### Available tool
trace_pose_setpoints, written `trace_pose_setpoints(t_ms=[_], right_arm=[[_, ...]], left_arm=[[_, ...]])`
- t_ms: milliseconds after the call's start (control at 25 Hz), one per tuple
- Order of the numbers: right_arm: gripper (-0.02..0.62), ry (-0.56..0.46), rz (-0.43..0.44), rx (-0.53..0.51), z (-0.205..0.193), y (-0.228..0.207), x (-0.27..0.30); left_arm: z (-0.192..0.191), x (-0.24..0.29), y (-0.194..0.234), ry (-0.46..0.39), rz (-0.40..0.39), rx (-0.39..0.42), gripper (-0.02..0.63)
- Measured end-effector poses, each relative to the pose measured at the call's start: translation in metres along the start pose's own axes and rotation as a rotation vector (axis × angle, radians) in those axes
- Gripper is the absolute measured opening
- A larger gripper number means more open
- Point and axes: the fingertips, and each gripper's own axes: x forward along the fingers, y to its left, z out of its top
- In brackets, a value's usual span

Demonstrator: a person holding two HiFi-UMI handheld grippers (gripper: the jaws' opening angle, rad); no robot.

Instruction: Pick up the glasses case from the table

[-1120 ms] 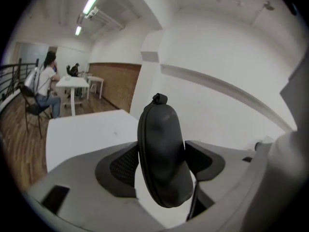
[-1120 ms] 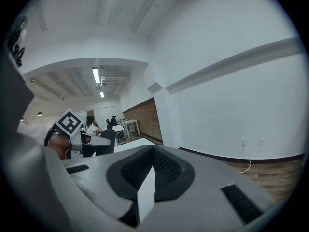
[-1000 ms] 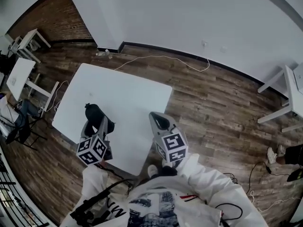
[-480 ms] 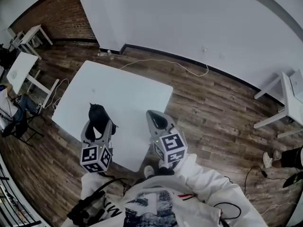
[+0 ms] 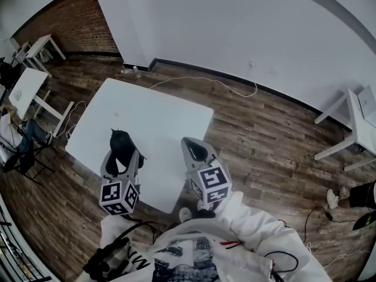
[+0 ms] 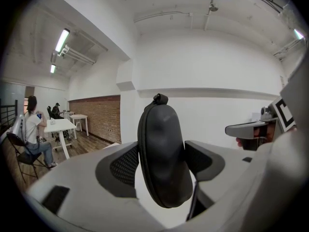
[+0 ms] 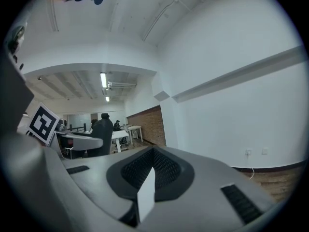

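The black zip glasses case (image 5: 121,141) is clamped between the pads of my left gripper (image 5: 122,156), held over the near left part of the white table (image 5: 158,107). In the left gripper view the case (image 6: 163,154) stands on end between the two dark pads, its zip pull at the top, and it fills my left gripper (image 6: 162,166). My right gripper (image 5: 195,152) hovers over the table's near edge, to the right of the case, shut with nothing in it. In the right gripper view the right gripper (image 7: 148,172) shows its pads together.
Other white tables stand at the left (image 5: 26,86) and at the far right (image 5: 359,115). A person sits on a chair at the left edge (image 5: 16,138). A white cable (image 5: 205,74) runs over the wood floor along the white wall.
Both grippers have risen a little. The left one has rolled slightly with the case still in it. The right gripper's jaws look the same.
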Motion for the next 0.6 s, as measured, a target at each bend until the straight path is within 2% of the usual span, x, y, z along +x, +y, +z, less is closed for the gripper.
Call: trace_pose_setpoints(t_ms=[600], right_arm=[[-0.005, 0.013, -0.018, -0.006, 0.004, -0.014, 0.006]], left_arm=[[0.001, 0.0, -0.009, 0.0, -0.003, 0.013, 0.318]])
